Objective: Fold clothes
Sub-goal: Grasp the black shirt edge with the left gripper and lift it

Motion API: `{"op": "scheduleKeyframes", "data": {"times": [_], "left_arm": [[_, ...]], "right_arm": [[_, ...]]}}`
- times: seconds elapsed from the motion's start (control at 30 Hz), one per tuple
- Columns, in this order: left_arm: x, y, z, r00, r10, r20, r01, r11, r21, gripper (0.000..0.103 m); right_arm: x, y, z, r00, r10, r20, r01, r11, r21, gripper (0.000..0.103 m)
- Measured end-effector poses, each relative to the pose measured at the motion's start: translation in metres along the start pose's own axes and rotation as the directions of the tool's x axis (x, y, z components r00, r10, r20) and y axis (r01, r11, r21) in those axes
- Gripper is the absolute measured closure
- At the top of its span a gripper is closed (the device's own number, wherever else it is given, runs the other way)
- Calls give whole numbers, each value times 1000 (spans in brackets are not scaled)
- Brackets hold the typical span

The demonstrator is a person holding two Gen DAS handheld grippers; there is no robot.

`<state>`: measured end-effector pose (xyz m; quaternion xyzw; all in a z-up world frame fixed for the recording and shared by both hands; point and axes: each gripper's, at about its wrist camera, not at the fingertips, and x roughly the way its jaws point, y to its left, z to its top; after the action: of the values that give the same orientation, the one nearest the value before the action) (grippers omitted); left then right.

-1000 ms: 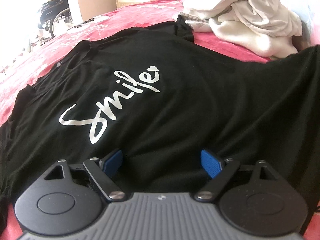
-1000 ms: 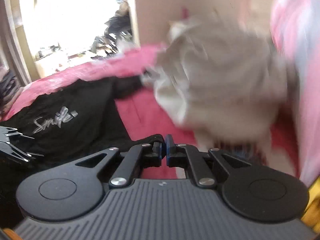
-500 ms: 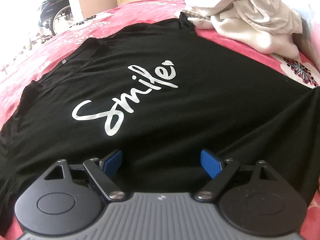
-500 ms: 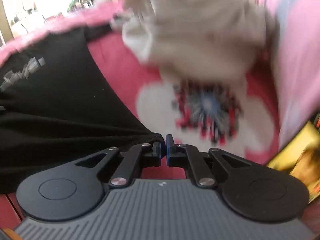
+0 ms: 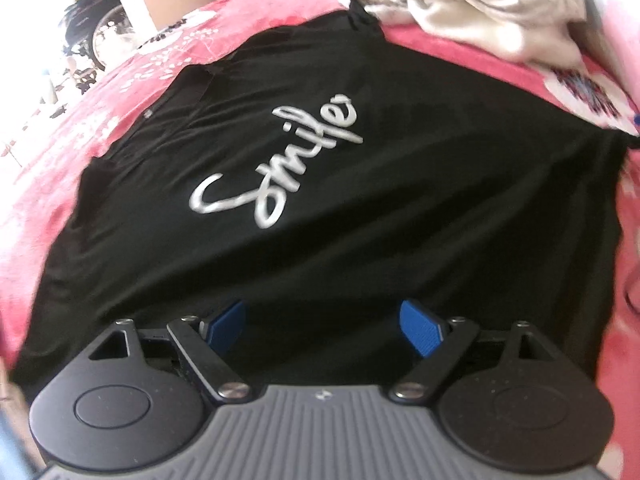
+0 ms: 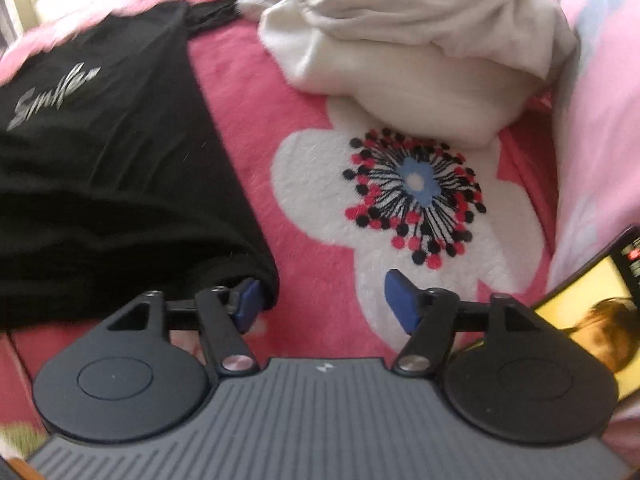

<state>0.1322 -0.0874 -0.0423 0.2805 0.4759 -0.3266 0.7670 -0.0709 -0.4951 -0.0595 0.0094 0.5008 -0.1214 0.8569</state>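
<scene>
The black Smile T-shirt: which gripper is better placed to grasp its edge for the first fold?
Right gripper: open, beside the black Smile T-shirt's corner. Left gripper is open above mid-fabric.

Your T-shirt (image 5: 360, 208) was black with the white word "Smile" (image 5: 276, 164). The blanket (image 6: 256, 92) was pink, with a big white flower (image 6: 416, 184) of black, red and blue dots. The pile of clothes (image 6: 404, 32) was cream, and your gripper pads (image 5: 420, 328) were blue.
</scene>
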Motion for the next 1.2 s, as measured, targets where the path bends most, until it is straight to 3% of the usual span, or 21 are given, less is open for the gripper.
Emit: {"op": "scheduleKeyframes", "data": {"times": [0.1, 0.2, 0.33, 0.4, 0.5, 0.57, 0.7, 0.83, 0.97, 1.13, 1.2], "left_arm": [[-18, 7, -16, 997, -23, -78, 20, 999, -33, 17], [-26, 12, -43, 981, -97, -167, 69, 984, -163, 18], [-30, 13, -90, 932, -302, -199, 203, 892, -403, 22], [-28, 4, -110, 909, -373, -183, 258, 852, -456, 25], [-18, -13, -127, 878, -439, -191, 302, 818, -490, 32], [-10, -22, -133, 862, -467, -194, 314, 795, -520, 36], [-7, -26, -138, 861, -479, -172, 309, 760, -572, 44], [-5, -23, -139, 850, -505, -148, 314, 714, -626, 73], [1, -31, -140, 850, -494, -184, 286, 725, -627, 100], [-24, -42, -132, 871, -448, -203, 317, 828, -463, 101], [-33, -41, -135, 875, -429, -225, 307, 851, -426, 101]], "right_arm": [[-14, -6, -1, 1000, -5, -8, 5, 1000, -16, 35], [-21, -16, 3, 1000, 4, -2, -4, 1000, 8, 35], [-29, -29, 11, 997, 78, 23, -80, 991, 109, 35], [-32, -36, 16, 990, 136, 48, -142, 973, 180, 35], [-28, -44, 25, 969, 232, 90, -248, 920, 304, 35], [-20, -40, 31, 961, 258, 96, -275, 904, 326, 35], [-7, -27, 41, 952, 292, 91, -305, 893, 330, 35], [1, -21, 41, 952, 296, 82, -305, 881, 363, 35], [5, -23, 41, 956, 283, 75, -289, 880, 376, 36], [10, -28, 42, 965, 256, 59, -259, 889, 378, 37], [12, -30, 42, 968, 245, 53, -246, 892, 378, 37]]}}
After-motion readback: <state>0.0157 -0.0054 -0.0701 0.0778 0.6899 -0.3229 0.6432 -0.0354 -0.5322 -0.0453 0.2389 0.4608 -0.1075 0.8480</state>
